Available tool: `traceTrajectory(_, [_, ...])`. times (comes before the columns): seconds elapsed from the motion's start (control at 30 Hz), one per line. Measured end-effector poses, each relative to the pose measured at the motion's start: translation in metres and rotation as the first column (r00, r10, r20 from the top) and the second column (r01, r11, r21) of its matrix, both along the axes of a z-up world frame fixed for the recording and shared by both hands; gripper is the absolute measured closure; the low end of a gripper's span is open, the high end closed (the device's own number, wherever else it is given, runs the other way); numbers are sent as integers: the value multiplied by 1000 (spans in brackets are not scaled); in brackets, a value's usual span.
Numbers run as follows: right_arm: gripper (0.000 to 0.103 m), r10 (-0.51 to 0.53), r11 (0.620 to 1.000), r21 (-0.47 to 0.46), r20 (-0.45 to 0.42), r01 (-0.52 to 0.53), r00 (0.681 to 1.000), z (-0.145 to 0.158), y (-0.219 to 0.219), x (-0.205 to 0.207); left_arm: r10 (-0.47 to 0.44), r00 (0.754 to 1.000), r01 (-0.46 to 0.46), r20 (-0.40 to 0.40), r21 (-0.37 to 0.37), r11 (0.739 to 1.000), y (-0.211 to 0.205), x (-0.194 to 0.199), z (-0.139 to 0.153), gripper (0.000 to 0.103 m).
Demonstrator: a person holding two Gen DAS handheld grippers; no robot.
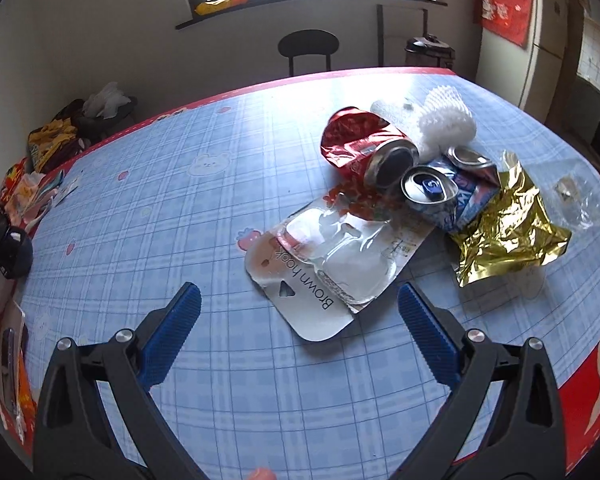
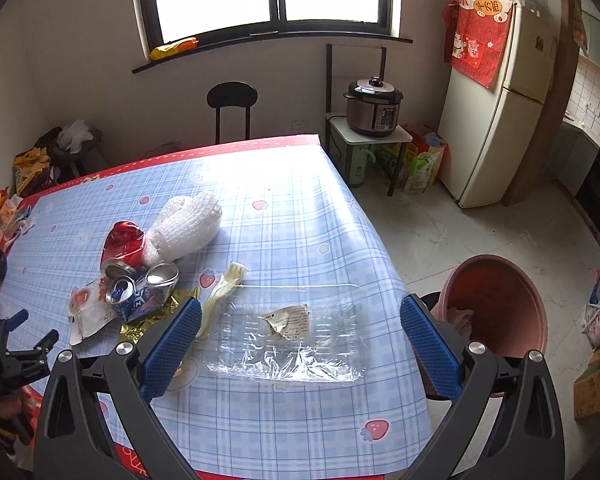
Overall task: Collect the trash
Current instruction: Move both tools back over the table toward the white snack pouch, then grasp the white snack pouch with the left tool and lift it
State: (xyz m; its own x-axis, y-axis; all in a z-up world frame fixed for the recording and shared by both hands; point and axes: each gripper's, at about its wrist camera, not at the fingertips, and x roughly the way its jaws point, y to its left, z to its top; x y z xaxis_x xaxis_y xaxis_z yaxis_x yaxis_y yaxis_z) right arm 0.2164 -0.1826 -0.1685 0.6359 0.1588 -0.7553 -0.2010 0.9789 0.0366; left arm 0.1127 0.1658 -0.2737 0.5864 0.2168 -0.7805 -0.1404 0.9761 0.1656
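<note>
So the counter [image 2: 292, 216] has a blue plaid cloth with strawberries and a red edge. Piled on it: a crushed red can [image 1: 364, 144], a blue can [image 1: 436, 192], white foam netting [image 1: 444, 120], a gold foil wrapper [image 1: 504, 224] and a blister pack [image 1: 324, 268]. Nearer the edge sits a clear plastic tray [image 2: 288, 340].

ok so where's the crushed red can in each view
Left wrist: crushed red can lies right of centre in the upper half, beyond the open left gripper, touching the blue can.
Right wrist: it sits at mid-left, far left of the open right gripper.
Shared landmark: the white foam net right beside the can in both.
</note>
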Motion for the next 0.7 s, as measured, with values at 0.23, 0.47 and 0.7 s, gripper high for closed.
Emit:
traceTrajectory(0.23, [5, -38, 999, -10, -48, 37, 998, -15, 2, -1, -155, 987, 160, -50, 123, 979, -35, 39, -38, 6])
traceTrajectory(0.47, [5, -84, 996, 13, -122, 86, 989, -38, -8, 1, -196, 979, 205, -63, 216, 955, -41, 59, -53, 5])
traceTrajectory(0.7, [5, -79, 996, 29, -166, 85, 983, -55, -3, 3, -230, 972, 234, -48, 238, 943, -40, 66, -55, 5])
